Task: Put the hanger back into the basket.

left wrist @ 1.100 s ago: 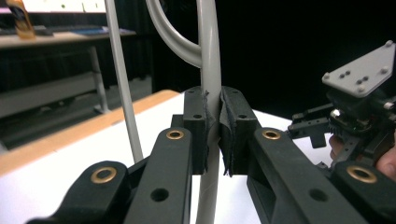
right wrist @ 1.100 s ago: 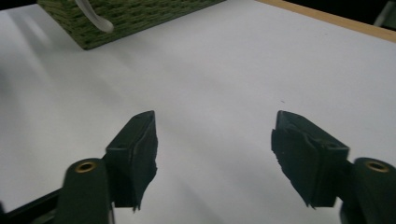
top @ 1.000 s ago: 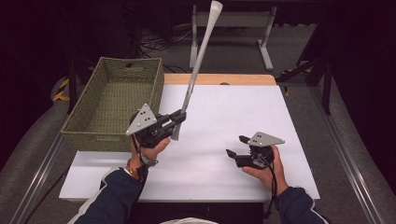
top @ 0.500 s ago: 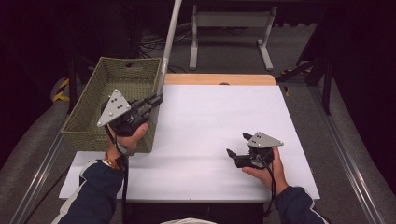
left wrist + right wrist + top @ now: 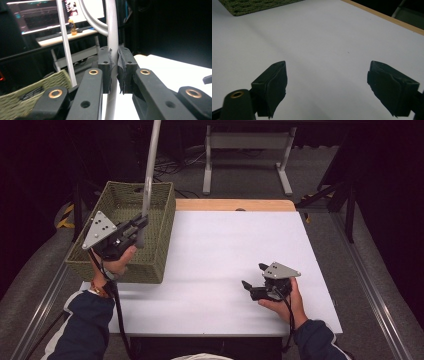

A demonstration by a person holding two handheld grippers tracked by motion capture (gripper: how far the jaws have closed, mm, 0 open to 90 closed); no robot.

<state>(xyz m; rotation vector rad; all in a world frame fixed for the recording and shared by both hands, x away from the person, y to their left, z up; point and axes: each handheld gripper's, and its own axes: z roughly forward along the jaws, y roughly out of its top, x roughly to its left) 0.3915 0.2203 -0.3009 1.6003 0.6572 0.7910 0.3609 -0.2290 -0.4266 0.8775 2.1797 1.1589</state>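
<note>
a: dark room all around, and a white table with a wooden strip along its far edge. what is the left gripper holding?

b: a long, slim, pale grey shoehorn. it stands almost upright, its lower end between the jaws, its shaft rising past the top of the high view.

a: so the jaws are clamped on it?

b: yes. in the left gripper view the two black pads press on the shaft from either side. the shoehorn looks smooth and matte there, narrow as a rod, and a curved grey part bends off to the left near the top.

a: where is it over the table?

b: at the table's left side, over the near right part of the green woven basket. whether its lower tip touches the basket i cannot tell.

a: describe the basket.

b: rectangular, olive green, woven, open on top. its rim shows low on the left in the left gripper view.

a: and the right gripper?

b: it lies low over the table near the front right, in the person's hand, well apart from the basket. its jaws have just been opening and stand wide, with only bare white table between the pads. a corner of the basket shows far off at the top.
</note>
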